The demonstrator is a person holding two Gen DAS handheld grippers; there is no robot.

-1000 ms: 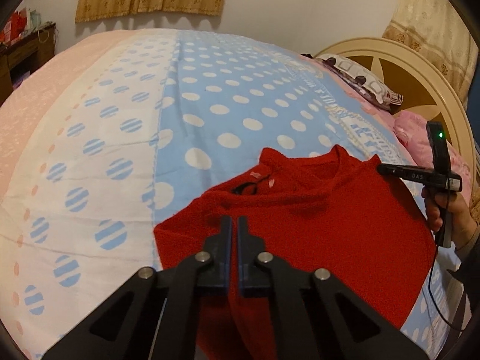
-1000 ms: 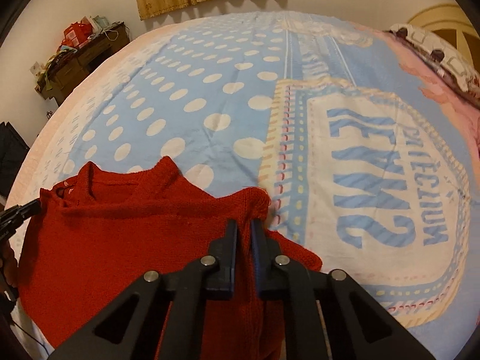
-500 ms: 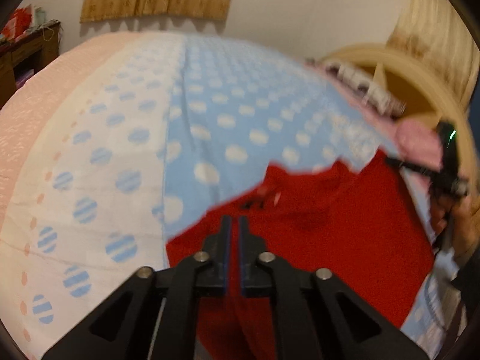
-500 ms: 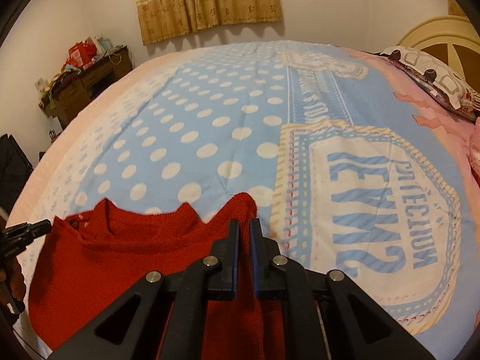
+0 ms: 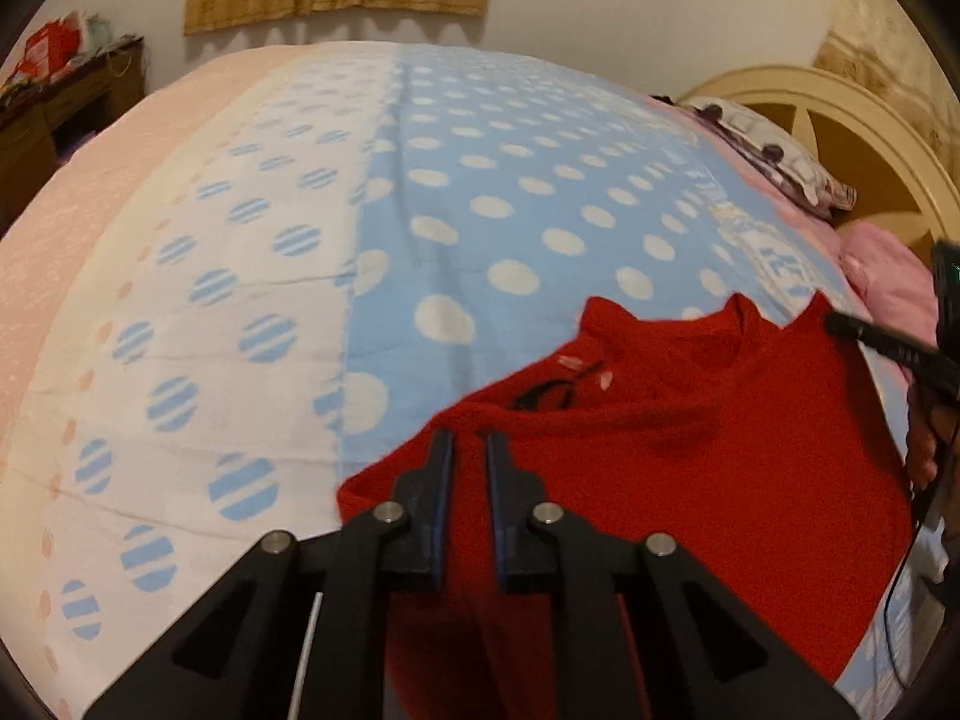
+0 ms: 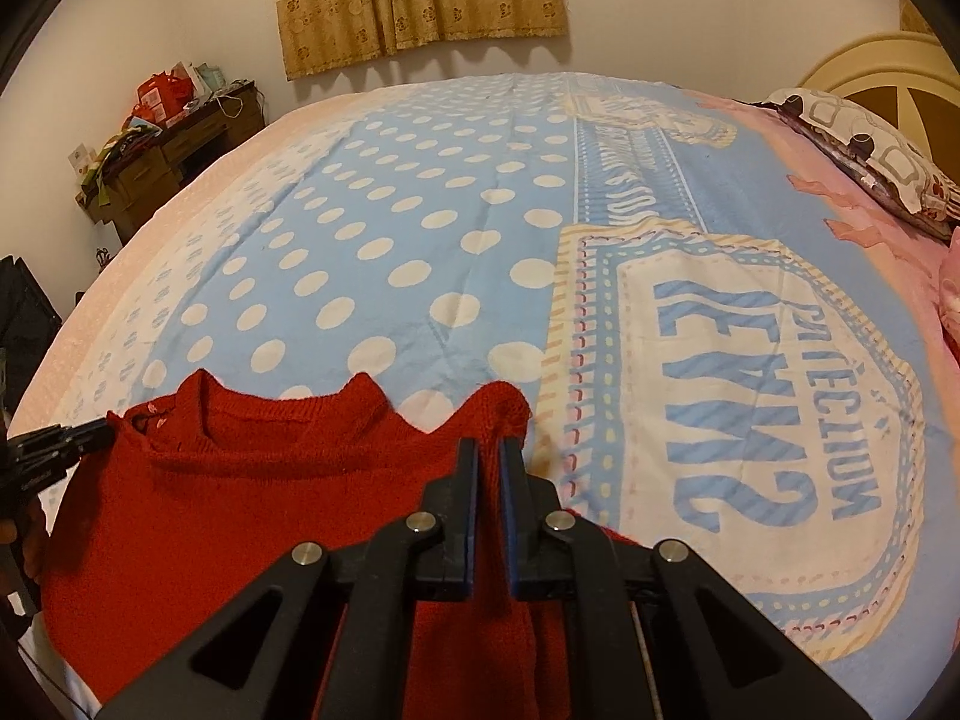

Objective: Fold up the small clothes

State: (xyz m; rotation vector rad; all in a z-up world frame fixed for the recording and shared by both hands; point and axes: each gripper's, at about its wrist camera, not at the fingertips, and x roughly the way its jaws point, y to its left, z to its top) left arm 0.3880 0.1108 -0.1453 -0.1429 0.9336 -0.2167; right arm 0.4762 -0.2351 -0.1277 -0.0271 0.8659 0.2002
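A small red knitted sweater [image 5: 690, 468] is held up over the bed, neckline away from me, with a label by the collar. My left gripper [image 5: 468, 444] is shut on its left shoulder edge. My right gripper [image 6: 489, 450] is shut on its right shoulder edge, and the sweater [image 6: 240, 516] hangs stretched between them. The right gripper also shows at the right edge of the left wrist view [image 5: 870, 339], and the left gripper at the left edge of the right wrist view [image 6: 60, 444]. The sweater's lower part is hidden below the grippers.
The bed [image 6: 420, 210] is covered by a blue dotted sheet with a printed panel [image 6: 750, 372]. Patterned pillows [image 6: 870, 162] and a cream headboard [image 5: 840, 120] lie to the right. A cluttered wooden desk [image 6: 162, 138] stands by the far left wall.
Both grippers have lifted and drawn back with the sweater. Its top edge is now pulled straighter between them and more of the bed shows beyond it.
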